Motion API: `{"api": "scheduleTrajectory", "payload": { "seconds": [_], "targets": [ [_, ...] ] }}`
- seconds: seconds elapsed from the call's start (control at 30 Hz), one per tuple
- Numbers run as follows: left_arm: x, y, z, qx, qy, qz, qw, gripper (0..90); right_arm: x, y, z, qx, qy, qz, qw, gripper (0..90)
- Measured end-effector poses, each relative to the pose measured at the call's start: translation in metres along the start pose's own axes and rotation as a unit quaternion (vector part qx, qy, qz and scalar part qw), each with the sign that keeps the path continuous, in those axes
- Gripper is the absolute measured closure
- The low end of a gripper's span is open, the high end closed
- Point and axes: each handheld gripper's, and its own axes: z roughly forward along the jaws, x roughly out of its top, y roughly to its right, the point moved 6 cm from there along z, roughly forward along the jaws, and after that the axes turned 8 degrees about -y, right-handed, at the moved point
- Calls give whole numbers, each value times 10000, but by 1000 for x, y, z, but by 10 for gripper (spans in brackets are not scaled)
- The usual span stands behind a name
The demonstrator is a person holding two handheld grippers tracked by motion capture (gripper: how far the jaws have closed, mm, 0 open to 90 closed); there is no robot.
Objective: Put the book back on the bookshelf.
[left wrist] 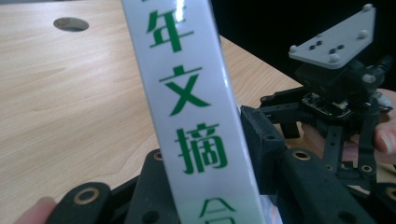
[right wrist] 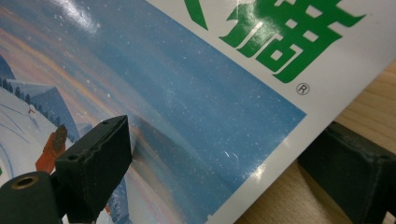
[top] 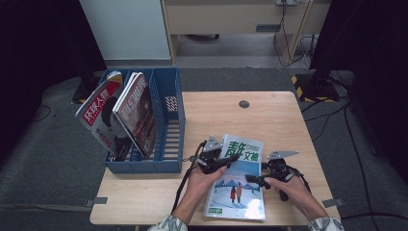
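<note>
The magazine (top: 236, 180) is clamped at its left edge by the left gripper (top: 215, 160) (right gripper (top: 257, 180) open astride it); lifting toward the file rack (top: 168, 144) likely follows.

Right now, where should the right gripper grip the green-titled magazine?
On its right long edge, coming in level from the right: the magazine lies nearly flat on the table, its left edge in the left gripper; the right gripper already straddles that edge.
</note>
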Motion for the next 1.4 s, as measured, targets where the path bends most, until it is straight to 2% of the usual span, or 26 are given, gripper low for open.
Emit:
{"api": "scheduleTrajectory", "payload": {
  "seconds": [0.13,0.2,0.33,0.5,0.77,0.83,0.9,1.0,1.03,1.13,1.2,1.23,1.27,1.3,1.4],
  "targets": [
    [2,3,-1,-32,51,63,10000,687,1,-2,2,151,51,125,9998,99],
    [2,3,-2,-60,86,88,9999,688,0,-6,4,269,-5,34,9996,99],
    [3,4,-2,-76,109,107,9999,688,0,-8,4,255,-35,-18,9997,99],
    [5,4,-5,-66,159,122,9998,689,1,-8,-3,264,-188,-146,9994,178],
    [14,1,-17,86,439,269,9986,695,18,-10,-25,93,232,-353,9991,390],
    [15,1,-19,106,518,259,9983,696,19,-11,-27,67,289,-371,9989,410],
    [18,0,-23,124,661,242,9974,698,27,-15,-38,-62,443,-535,9976,466],
    [20,-1,-26,131,763,235,9967,700,31,-18,-42,-139,534,-585,9968,494],
    [23,0,-28,130,853,229,9960,704,36,-21,-48,-291,630,-702,9951,517],
    [26,0,-32,151,917,243,9954,710,43,-25,-54,-488,769,-841,9923,541],
    [31,1,-37,153,1044,233,9941,720,48,-27,-59,-651,883,-930,9896,555],
    [31,1,-37,153,1044,233,9941,723,48,-27,-59,-651,883,-930,9896,555],
    [33,3,-40,176,1130,279,9930,724,53,-30,-63,-834,948,-1063,9863,559],
    [33,3,-40,176,1130,279,9930,727,53,-30,-63,-834,948,-1063,9863,559],
    [38,6,-44,215,1262,371,9911,729,59,-34,-69,-1086,1076,-1192,9810,569]
  ]
}}
